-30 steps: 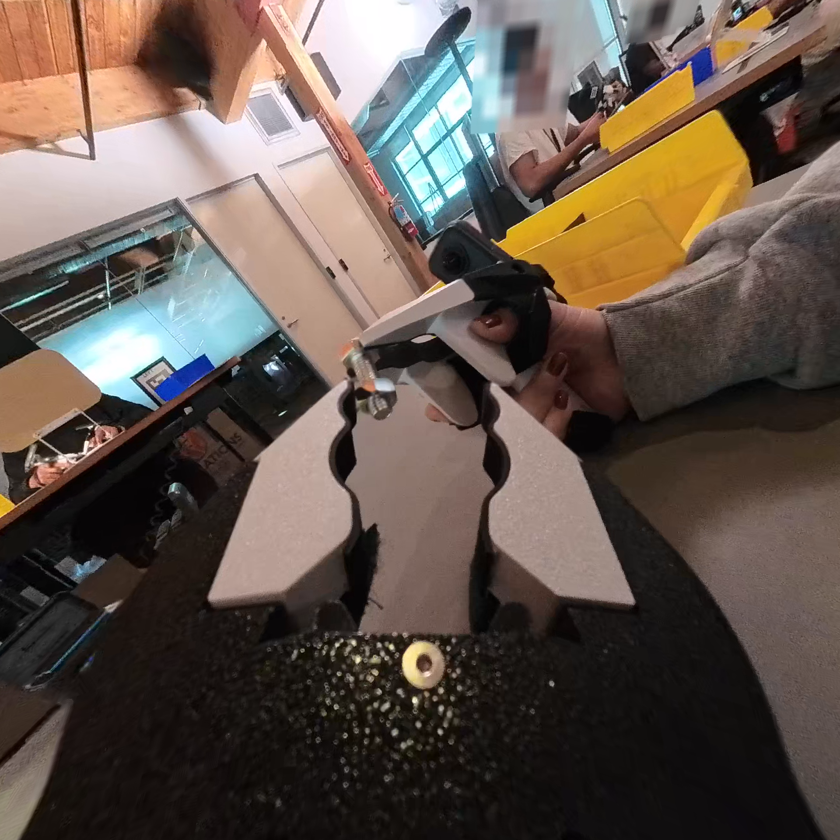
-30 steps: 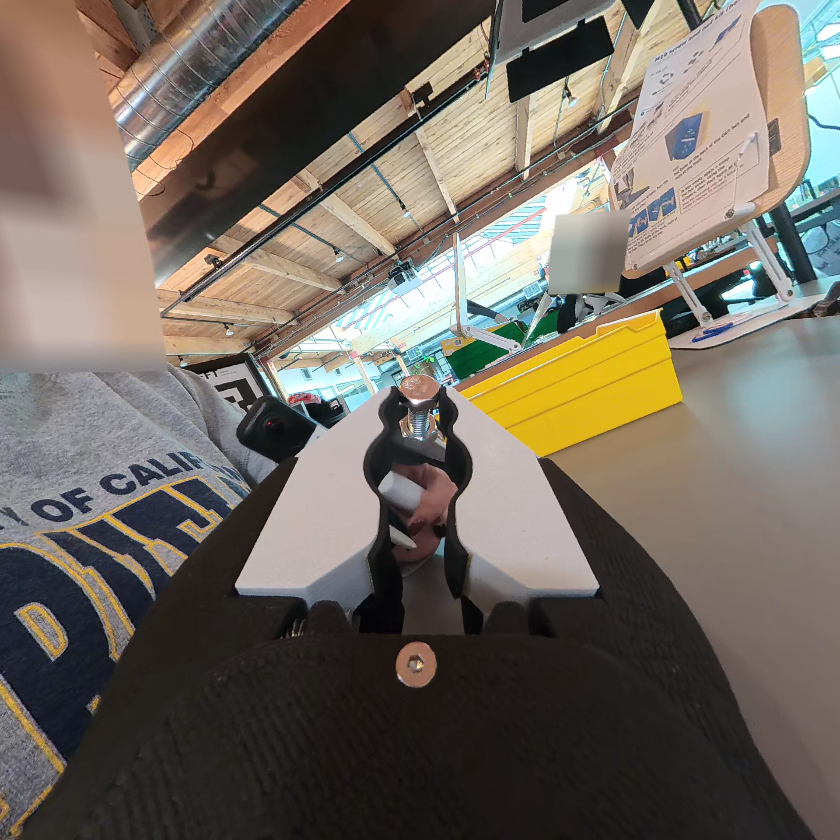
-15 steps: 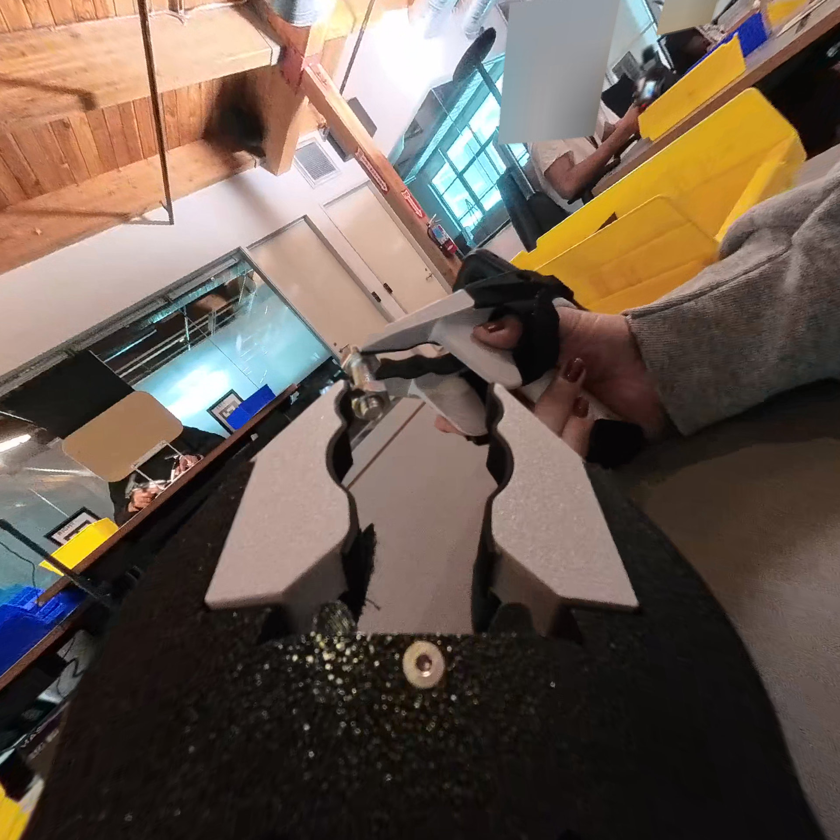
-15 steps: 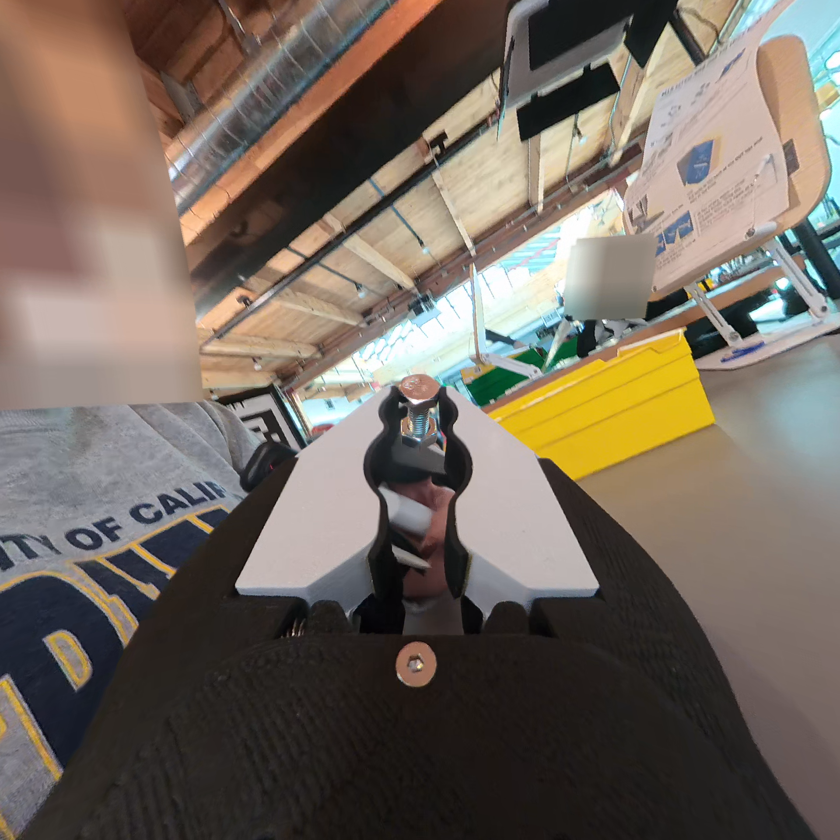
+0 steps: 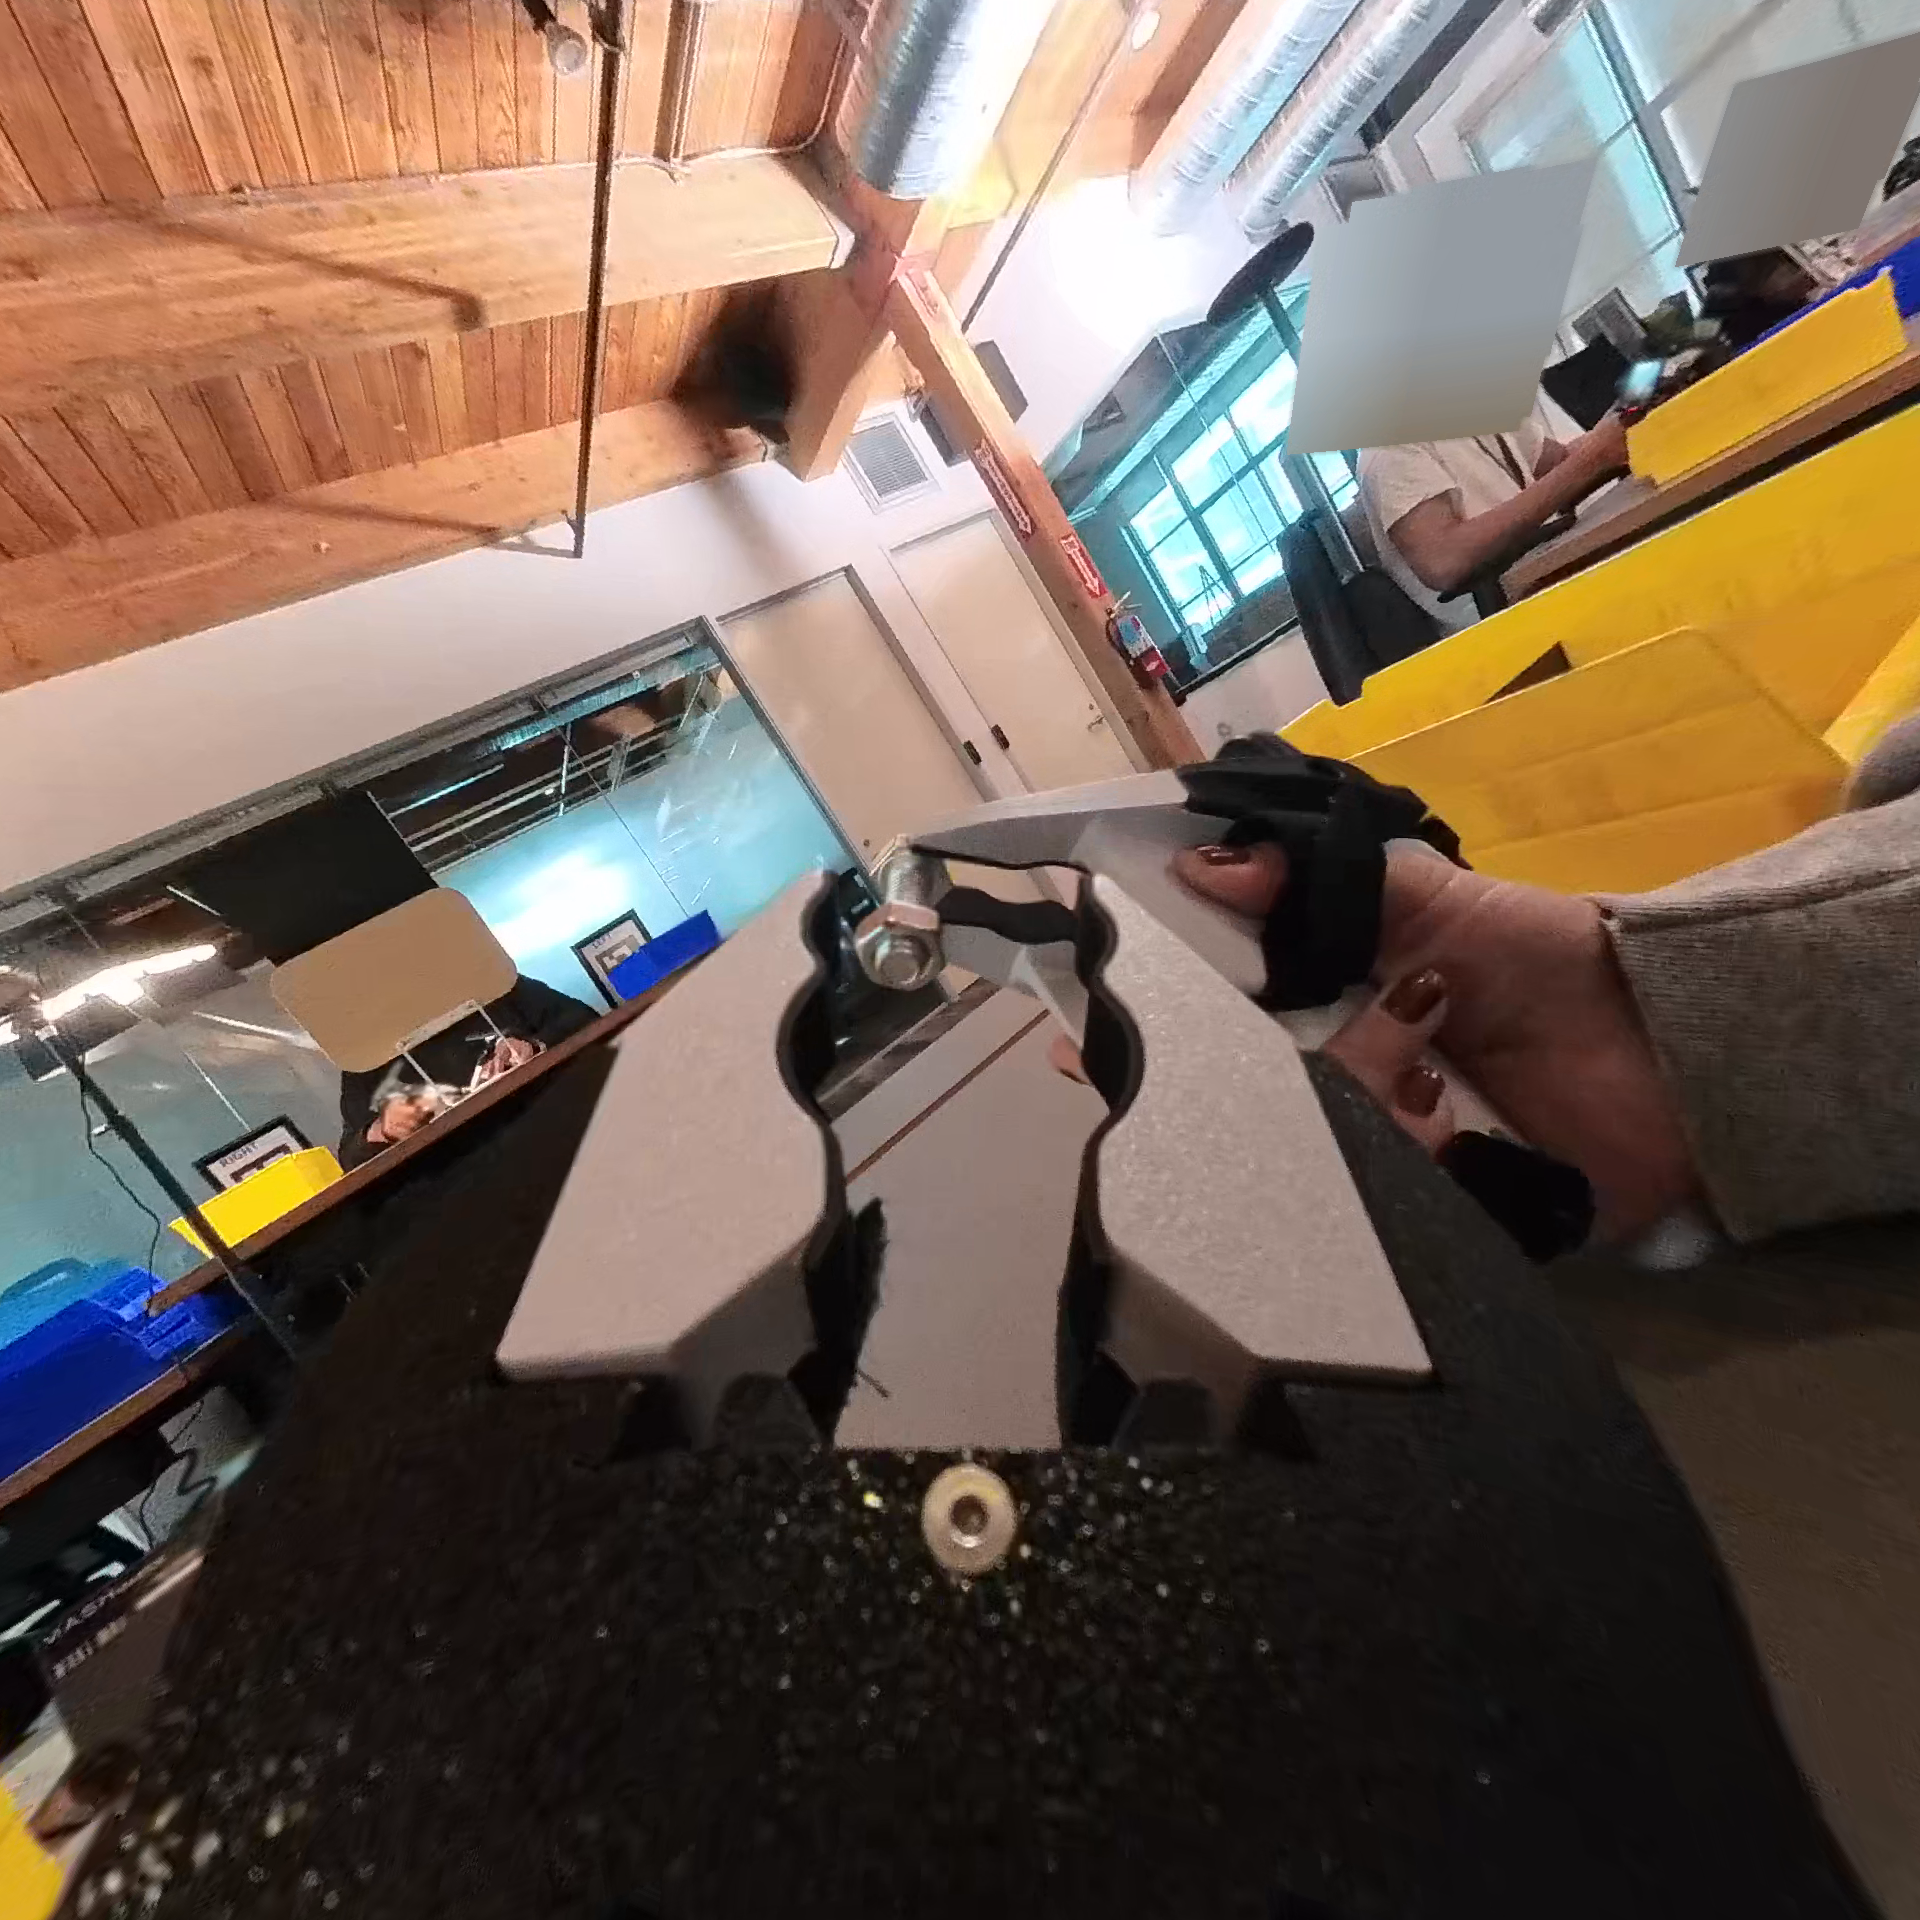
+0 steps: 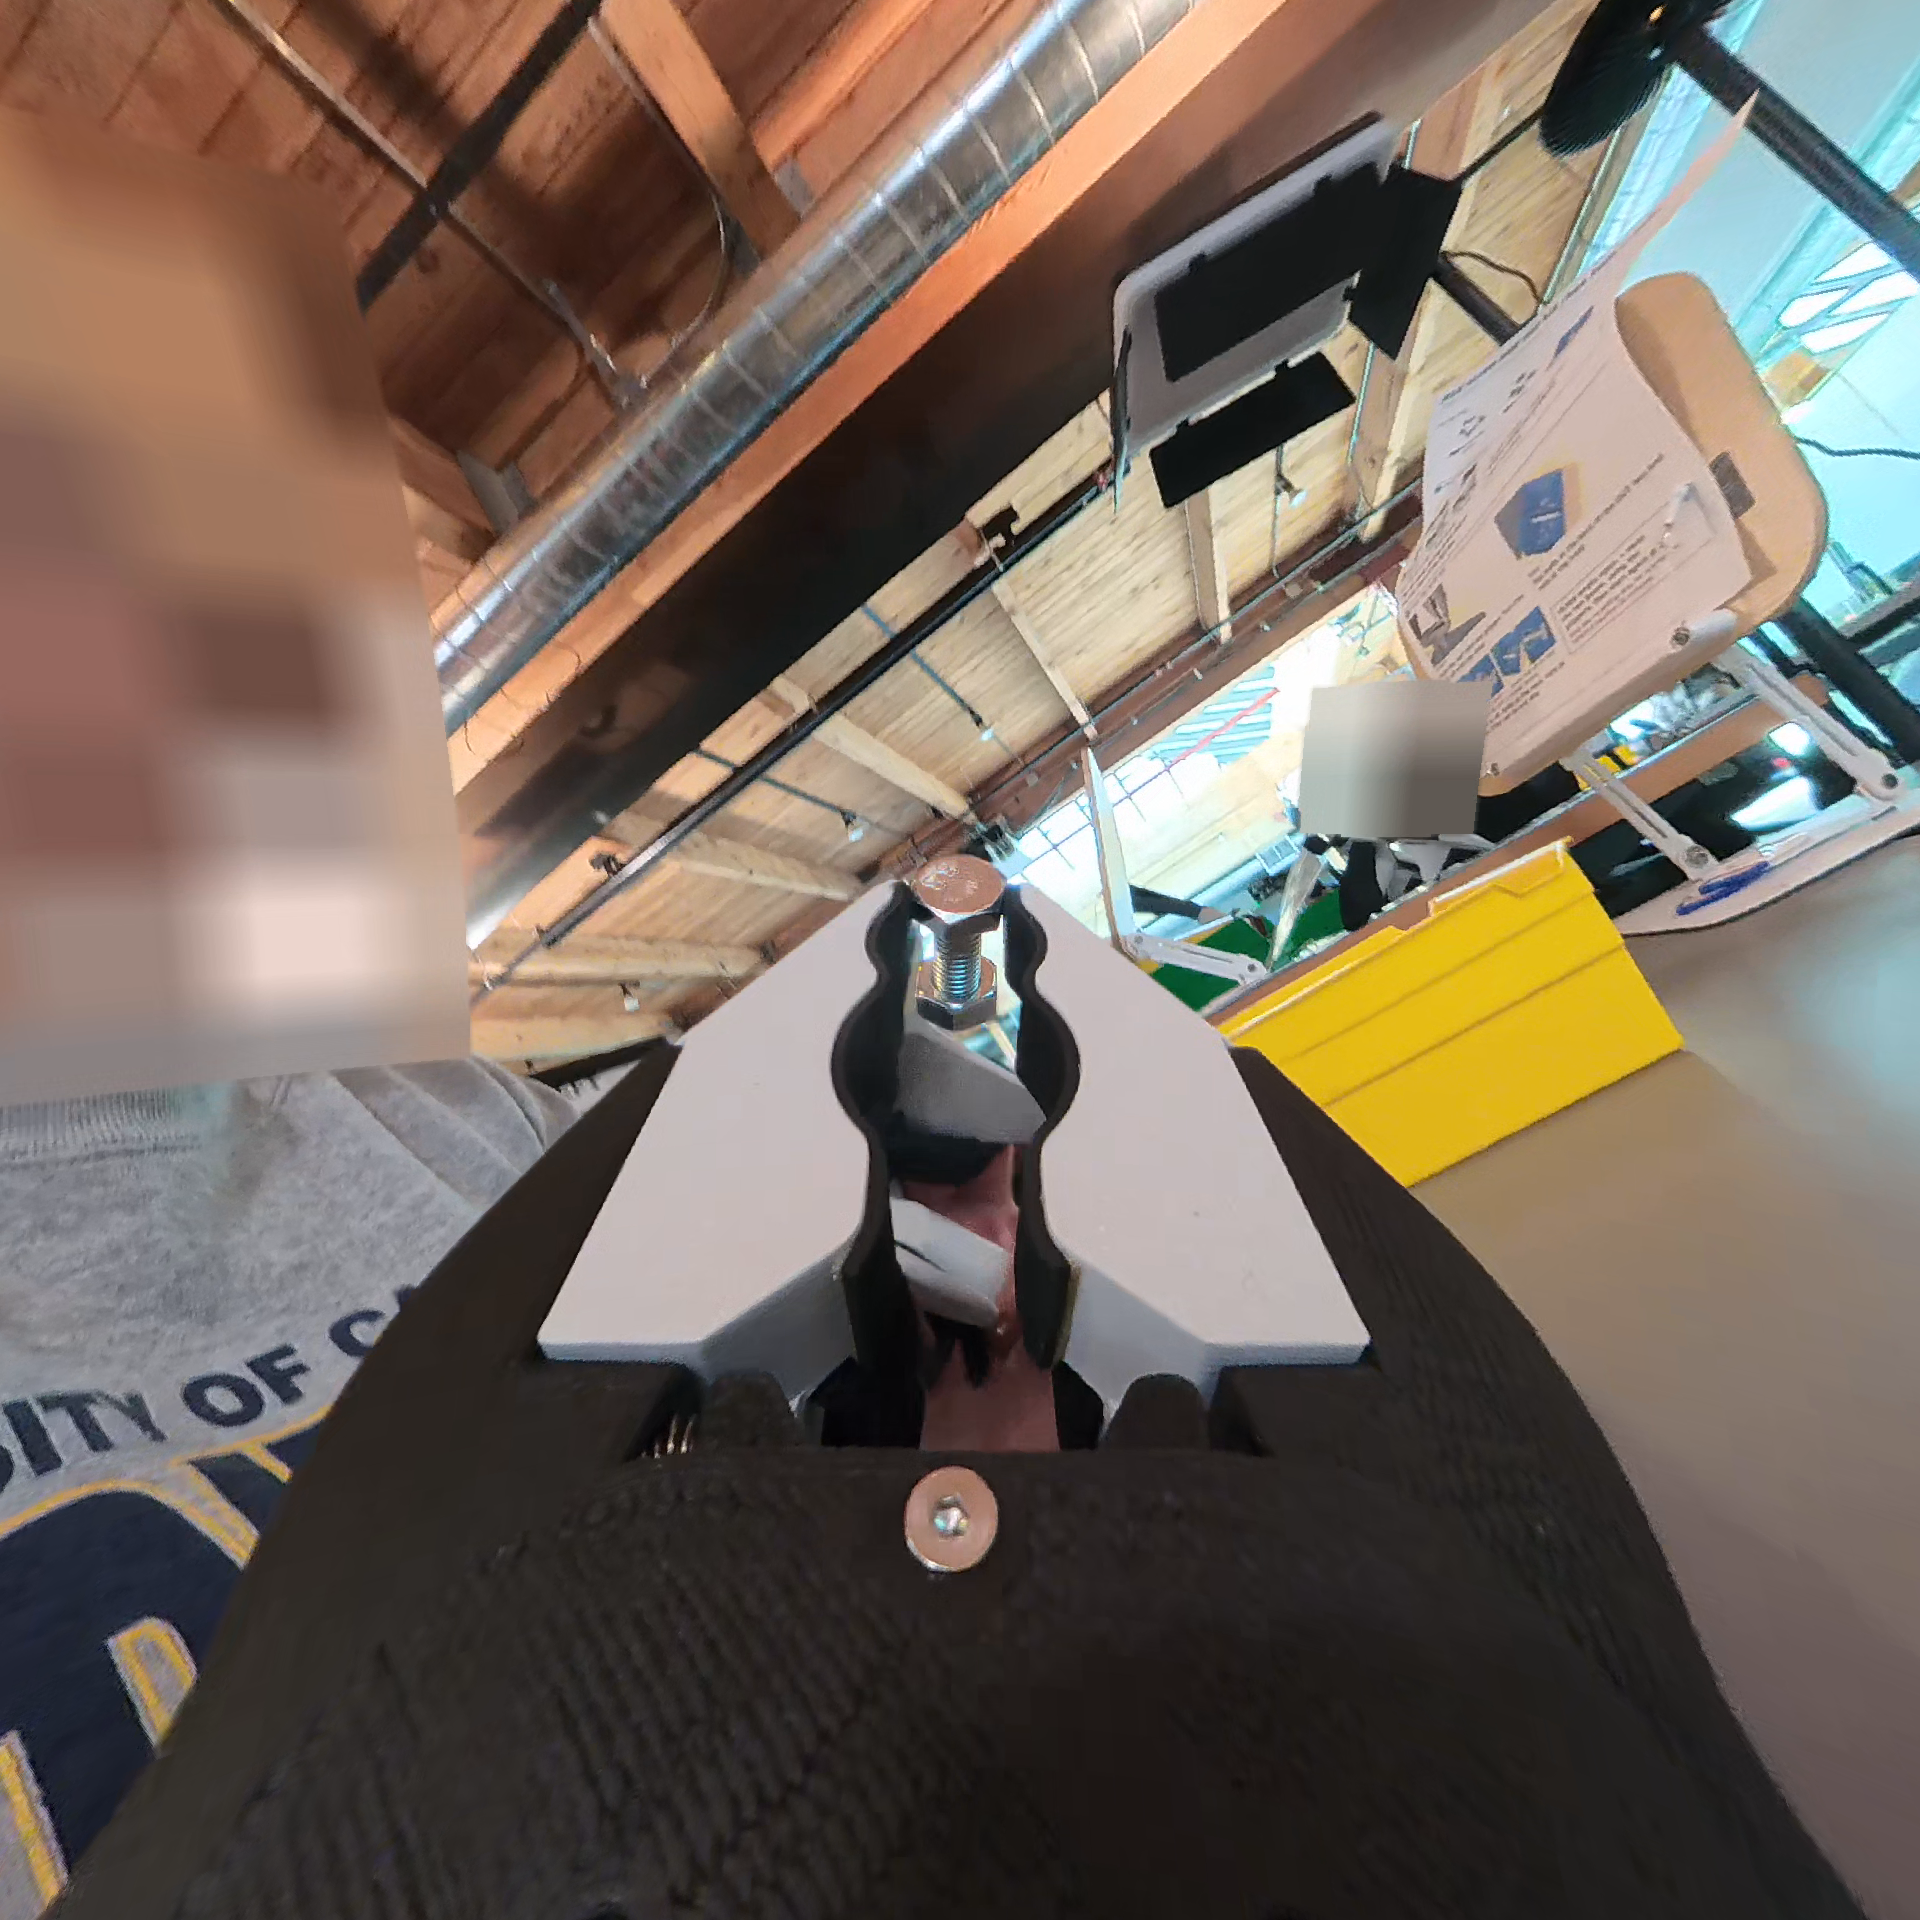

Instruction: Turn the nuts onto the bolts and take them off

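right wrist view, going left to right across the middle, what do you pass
grey sweatshirt → right gripper shut on the bolt, with a nut on its thread → yellow bin → grey table

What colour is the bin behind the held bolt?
Yellow bin, clearest in the right wrist view, beyond the bolt.
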The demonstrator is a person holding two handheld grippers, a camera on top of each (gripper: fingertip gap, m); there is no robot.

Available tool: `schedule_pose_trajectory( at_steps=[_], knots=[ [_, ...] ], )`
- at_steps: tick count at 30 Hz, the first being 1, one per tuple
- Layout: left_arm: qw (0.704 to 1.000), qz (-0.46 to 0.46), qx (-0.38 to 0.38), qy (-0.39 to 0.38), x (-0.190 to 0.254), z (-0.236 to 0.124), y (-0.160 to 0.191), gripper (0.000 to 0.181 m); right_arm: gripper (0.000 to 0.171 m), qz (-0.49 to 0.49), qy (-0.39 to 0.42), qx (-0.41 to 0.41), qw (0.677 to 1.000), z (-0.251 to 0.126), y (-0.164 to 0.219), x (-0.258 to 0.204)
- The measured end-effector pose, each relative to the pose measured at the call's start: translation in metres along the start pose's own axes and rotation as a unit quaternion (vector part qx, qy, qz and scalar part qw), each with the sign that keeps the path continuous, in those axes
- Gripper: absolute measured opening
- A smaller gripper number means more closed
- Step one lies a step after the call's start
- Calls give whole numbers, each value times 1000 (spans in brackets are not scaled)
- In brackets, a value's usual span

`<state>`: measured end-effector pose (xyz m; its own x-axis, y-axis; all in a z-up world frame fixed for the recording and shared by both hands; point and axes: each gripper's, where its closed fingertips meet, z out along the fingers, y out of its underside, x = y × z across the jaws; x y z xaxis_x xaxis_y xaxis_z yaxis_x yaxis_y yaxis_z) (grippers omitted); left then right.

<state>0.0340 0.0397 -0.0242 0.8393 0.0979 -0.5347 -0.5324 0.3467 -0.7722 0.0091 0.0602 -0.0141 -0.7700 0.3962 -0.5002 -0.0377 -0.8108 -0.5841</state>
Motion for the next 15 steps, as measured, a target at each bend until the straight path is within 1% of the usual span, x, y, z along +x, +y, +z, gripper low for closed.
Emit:
schedule_pose_trajectory(
  at_steps=[3, 5, 6, 9, 12, 14, 15],
  knots=[
    [999, -14, -33, 4, 1, 6, 15, 40, 16, 9, -6, 8, 1000, 0, -1, -1],
    [995, -29, -92, 6, 1, 10, 38, 40, 16, 11, -11, 11, 1000, 1, -3, -4],
    [993, -41, -107, -2, -3, 12, 45, 42, 16, 10, -11, 12, 1000, 1, -3, -4],
    [997, -51, -52, -15, -10, 6, 26, 46, 15, 14, -9, 16, 1000, 0, -4, -3],
    [1000, -3, -2, -12, -1, 2, 2, 43, 16, 15, -7, 13, 1000, 0, -2, -2],
    [1000, 3, -1, -3, 5, 4, 0, 42, 16, 16, -8, 9, 1000, 1, -1, -3],
    [1000, -4, -7, 5, 7, 5, 2, 39, 16, 16, -8, 7, 1000, 1, 0, -2]
  ],
)
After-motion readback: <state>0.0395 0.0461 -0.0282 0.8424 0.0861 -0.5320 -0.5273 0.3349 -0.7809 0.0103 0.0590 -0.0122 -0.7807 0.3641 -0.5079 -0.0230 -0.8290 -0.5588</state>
